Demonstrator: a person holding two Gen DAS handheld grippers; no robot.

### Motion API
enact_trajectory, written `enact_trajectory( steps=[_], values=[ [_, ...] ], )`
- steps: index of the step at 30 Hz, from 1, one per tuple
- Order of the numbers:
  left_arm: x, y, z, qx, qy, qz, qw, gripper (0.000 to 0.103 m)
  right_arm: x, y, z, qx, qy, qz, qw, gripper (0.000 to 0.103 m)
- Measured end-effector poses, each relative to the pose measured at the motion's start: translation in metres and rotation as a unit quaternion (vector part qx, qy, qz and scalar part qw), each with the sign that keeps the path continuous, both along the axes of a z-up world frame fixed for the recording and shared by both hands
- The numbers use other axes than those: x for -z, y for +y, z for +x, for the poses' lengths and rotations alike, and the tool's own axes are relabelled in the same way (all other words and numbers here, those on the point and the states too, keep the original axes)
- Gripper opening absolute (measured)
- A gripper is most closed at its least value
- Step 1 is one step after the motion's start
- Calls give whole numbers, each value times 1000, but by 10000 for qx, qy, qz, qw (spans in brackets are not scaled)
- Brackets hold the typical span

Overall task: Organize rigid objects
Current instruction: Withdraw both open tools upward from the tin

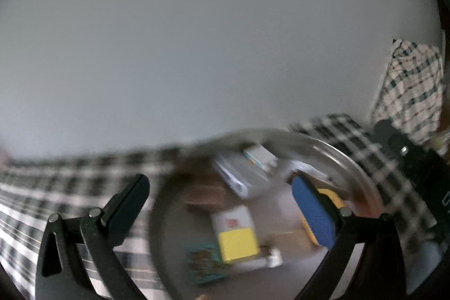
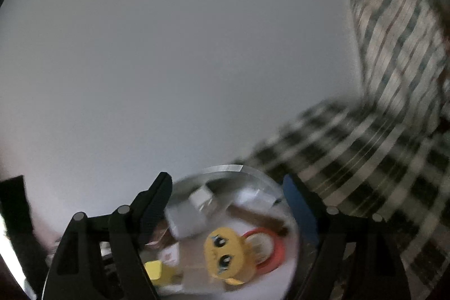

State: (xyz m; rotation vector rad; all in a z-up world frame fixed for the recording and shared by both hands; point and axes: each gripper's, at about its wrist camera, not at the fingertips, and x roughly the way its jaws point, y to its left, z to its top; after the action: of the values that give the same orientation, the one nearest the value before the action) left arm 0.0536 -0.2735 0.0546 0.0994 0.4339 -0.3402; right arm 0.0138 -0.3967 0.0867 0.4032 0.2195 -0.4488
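Both views are blurred by motion. A round metal basin (image 1: 362, 173) holds several small rigid objects: a white and yellow box (image 1: 237, 238), a teal packet (image 1: 202, 263), pale boxes (image 1: 247, 170) and a yellow item (image 1: 334, 198). My left gripper (image 1: 222, 201) is open above the basin, with nothing between its fingers. In the right wrist view the basin (image 2: 225, 168) holds a yellow cartoon-face toy (image 2: 225, 252), a red tape roll (image 2: 267, 246), a yellow block (image 2: 154, 270) and white boxes (image 2: 188, 218). My right gripper (image 2: 227, 198) is open above it and holds nothing.
A black and white checked cloth (image 1: 70, 182) covers the surface around the basin; it also shows in the right wrist view (image 2: 365, 165). A plain grey wall (image 1: 197, 47) fills the background. A checked fabric (image 1: 413, 83) hangs at the right. A black device (image 1: 416, 167) sits at the right edge.
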Motion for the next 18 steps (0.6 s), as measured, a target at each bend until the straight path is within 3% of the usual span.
enact_trajectory(
  steps=[2, 4, 13, 18],
  values=[
    [-1, 6, -13, -229, -594, 26, 9980, 103, 3, 13, -12, 316, -272, -501, 9979, 93],
    [2, 18, -20, -361, -834, -27, 9959, 103, 5, 25, -20, 467, -475, -902, 9937, 94],
    [17, 43, -25, -612, -930, -444, 9928, 103, 16, 53, -35, 457, -665, -1831, 9798, 94],
    [21, 46, -39, -603, -1064, -545, 9910, 103, 15, 56, -43, 471, -727, -1827, 9793, 94]
  ],
)
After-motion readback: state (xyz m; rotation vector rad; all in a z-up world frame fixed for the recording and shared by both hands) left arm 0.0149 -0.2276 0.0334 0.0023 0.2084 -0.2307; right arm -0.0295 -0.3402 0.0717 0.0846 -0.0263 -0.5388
